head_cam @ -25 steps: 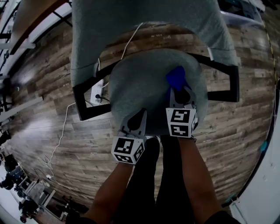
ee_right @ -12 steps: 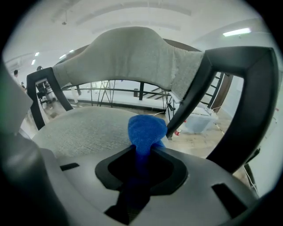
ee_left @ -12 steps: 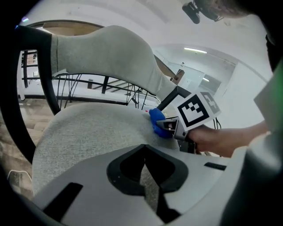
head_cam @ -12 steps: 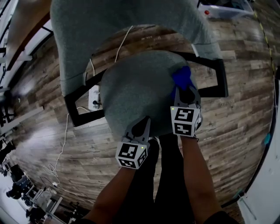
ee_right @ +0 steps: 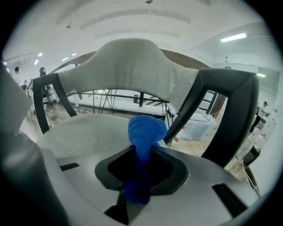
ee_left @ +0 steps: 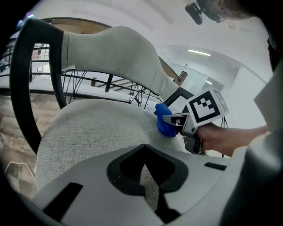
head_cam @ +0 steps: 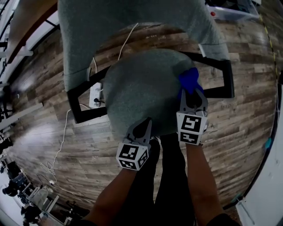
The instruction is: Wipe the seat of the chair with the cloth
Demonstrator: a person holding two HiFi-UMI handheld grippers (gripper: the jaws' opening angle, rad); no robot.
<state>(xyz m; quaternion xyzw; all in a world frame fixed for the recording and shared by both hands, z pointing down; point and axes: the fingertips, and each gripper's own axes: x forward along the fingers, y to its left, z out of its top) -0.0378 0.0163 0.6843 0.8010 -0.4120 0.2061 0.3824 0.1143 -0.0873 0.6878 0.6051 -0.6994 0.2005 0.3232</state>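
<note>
A grey fabric chair stands before me, its round seat (head_cam: pixel 143 90) below the curved backrest (head_cam: pixel 132 22). My right gripper (head_cam: pixel 191 93) is shut on a blue cloth (head_cam: pixel 190 79), pressing it on the seat's right edge by the black armrest (head_cam: pixel 221 79). In the right gripper view the blue cloth (ee_right: pixel 143 132) bulges out between the jaws over the seat (ee_right: pixel 84 134). My left gripper (head_cam: pixel 142 126) rests at the seat's front edge, jaws shut and empty. The left gripper view looks across the seat (ee_left: pixel 93 132) at the cloth (ee_left: pixel 164 121) and the right gripper (ee_left: pixel 170 120).
The left armrest (head_cam: pixel 86 103) frames the seat's other side. A white power strip with cables (head_cam: pixel 96 95) lies on the wooden floor (head_cam: pixel 53 123) under the chair. A clear plastic bin (head_cam: pixel 234 11) sits at the far right. My legs (head_cam: pixel 163 176) stand against the seat front.
My right gripper has dragged the blue cloth rightward across the seat, from its right-centre to the right edge. The left gripper has stayed by the front edge.
</note>
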